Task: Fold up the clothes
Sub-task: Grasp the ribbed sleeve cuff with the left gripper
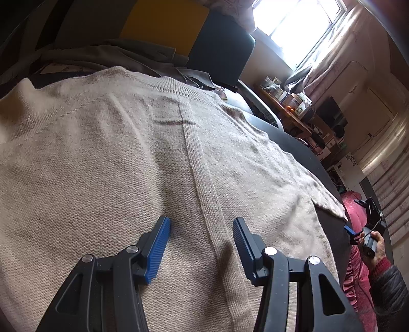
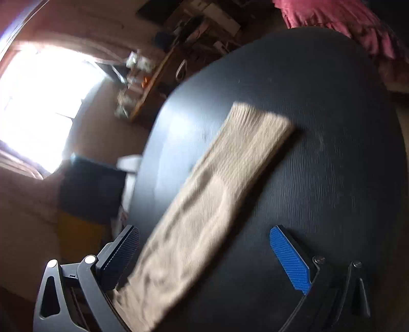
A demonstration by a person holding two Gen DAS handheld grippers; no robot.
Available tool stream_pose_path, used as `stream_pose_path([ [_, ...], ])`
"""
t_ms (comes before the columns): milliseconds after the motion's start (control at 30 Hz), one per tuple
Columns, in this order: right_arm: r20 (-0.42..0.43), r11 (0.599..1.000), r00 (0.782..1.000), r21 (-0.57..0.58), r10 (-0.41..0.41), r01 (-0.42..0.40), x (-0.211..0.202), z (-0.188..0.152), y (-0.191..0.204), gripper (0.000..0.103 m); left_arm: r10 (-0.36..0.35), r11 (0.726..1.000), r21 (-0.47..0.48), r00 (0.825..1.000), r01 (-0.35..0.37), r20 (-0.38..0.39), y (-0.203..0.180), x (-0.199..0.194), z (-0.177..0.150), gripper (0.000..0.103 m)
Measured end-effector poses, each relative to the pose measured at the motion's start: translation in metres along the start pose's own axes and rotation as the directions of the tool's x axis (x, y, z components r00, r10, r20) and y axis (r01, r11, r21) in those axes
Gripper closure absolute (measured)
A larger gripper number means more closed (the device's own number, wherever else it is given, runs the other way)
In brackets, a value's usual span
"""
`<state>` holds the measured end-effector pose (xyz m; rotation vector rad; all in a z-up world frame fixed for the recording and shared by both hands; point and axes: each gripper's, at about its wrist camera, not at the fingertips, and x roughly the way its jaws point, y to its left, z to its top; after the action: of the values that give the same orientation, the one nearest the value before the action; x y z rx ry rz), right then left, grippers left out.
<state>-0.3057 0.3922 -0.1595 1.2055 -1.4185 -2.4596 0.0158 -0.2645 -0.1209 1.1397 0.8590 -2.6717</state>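
A beige knit sweater (image 1: 115,158) lies spread flat on a black table (image 1: 301,150), with a ribbed band running down its middle. My left gripper (image 1: 202,224) is open and empty, just above the sweater on either side of that band. The right gripper (image 1: 358,224) shows at the far right of the left wrist view, beyond the sweater's edge. In the right wrist view my right gripper (image 2: 204,237) is open and empty above a beige sleeve (image 2: 212,194) that stretches across the black table (image 2: 319,166). That view is blurred.
Grey clothes (image 1: 107,55) lie behind the sweater, before a yellow and dark green chair back (image 1: 194,33). A cluttered wooden desk (image 1: 288,107) stands under a bright window (image 1: 296,20). A pink fabric (image 2: 340,18) lies past the table's edge.
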Motion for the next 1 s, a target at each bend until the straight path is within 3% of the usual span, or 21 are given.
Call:
stream_pose_path([
  [100, -0.015, 0.999, 1.0, -0.054, 0.008, -0.009, 0.019, -0.002, 0.016, 0.0, 0.014, 1.0, 0.007, 1.0, -0.014, 0.0, -0.003, 0.001, 0.0, 0.051],
  [200, -0.031, 0.994, 0.999, -0.107, 0.016, -0.019, 0.037, -0.003, 0.033, 0.028, 0.023, 1.0, 0.006, 1.0, -0.023, -0.004, -0.005, 0.001, 0.001, 0.051],
  [267, -0.041, 0.989, 0.999, -0.142, 0.021, -0.026, 0.05, -0.004, 0.043, 0.096, 0.029, 1.0, 0.004, 1.0, -0.029, -0.009, -0.006, 0.001, 0.002, 0.051],
  [333, -0.052, 0.984, 0.998, -0.177, 0.025, -0.034, 0.062, -0.006, 0.054, 0.095, 0.036, 0.999, 0.0, 0.999, -0.036, -0.039, -0.01, 0.002, 0.011, 0.052],
  [400, -0.07, 0.974, 0.997, -0.22, 0.036, -0.051, 0.074, -0.01, 0.069, 0.095, -0.034, 0.999, -0.011, 0.999, 0.034, -0.034, -0.017, 0.002, 0.027, 0.052],
  [467, -0.146, 0.942, 0.985, -0.305, 0.096, -0.138, 0.085, -0.041, 0.106, 0.095, -0.078, 0.997, -0.031, 0.995, 0.077, -0.054, -0.022, 0.011, 0.04, 0.051],
  [567, -0.28, 0.899, 0.944, -0.344, 0.176, -0.27, 0.098, -0.095, 0.15, 0.094, -0.139, 0.989, -0.065, 0.986, 0.134, -0.089, -0.031, 0.028, 0.057, 0.051],
  [667, -0.423, 0.838, 0.882, -0.388, 0.209, -0.385, 0.108, -0.165, 0.186, 0.094, -0.201, 0.977, -0.101, 0.972, 0.189, -0.121, -0.039, 0.044, 0.075, 0.05],
  [767, -0.519, 0.766, 0.843, -0.483, 0.141, -0.425, 0.118, -0.237, 0.212, 0.092, -0.262, 0.96, -0.138, 0.953, 0.242, -0.151, -0.047, 0.061, 0.092, 0.05],
  [800, -0.534, 0.74, 0.839, -0.522, 0.104, -0.424, 0.12, -0.259, 0.216, 0.092, -0.282, 0.954, -0.151, 0.946, 0.259, -0.161, -0.05, 0.066, 0.098, 0.05],
  [833, -0.527, 0.704, 0.848, -0.582, 0.057, -0.408, 0.12, -0.278, 0.219, 0.091, -0.302, 0.947, -0.164, 0.938, 0.276, -0.17, -0.053, 0.072, 0.104, 0.05],
  [900, -0.505, 0.619, 0.863, -0.686, -0.029, -0.381, 0.119, -0.314, 0.224, 0.081, -0.343, 0.932, -0.19, 0.921, 0.308, -0.187, -0.058, 0.083, 0.116, 0.049],
  [933, -0.501, 0.581, 0.865, -0.714, -0.035, -0.39, 0.113, -0.326, 0.224, 0.056, -0.327, 0.942, -0.153, 0.924, 0.3, -0.198, -0.066, 0.086, 0.118, 0.049],
  [967, -0.493, 0.551, 0.87, -0.731, -0.019, -0.402, 0.103, -0.334, 0.224, 0.044, -0.301, 0.953, -0.101, 0.931, 0.285, -0.208, -0.076, 0.09, 0.119, 0.049],
  [1000, -0.472, 0.525, 0.882, -0.754, -0.014, -0.395, 0.091, -0.338, 0.224, 0.025, -0.274, 0.962, -0.05, 0.937, 0.27, -0.217, -0.086, 0.094, 0.12, 0.048],
])
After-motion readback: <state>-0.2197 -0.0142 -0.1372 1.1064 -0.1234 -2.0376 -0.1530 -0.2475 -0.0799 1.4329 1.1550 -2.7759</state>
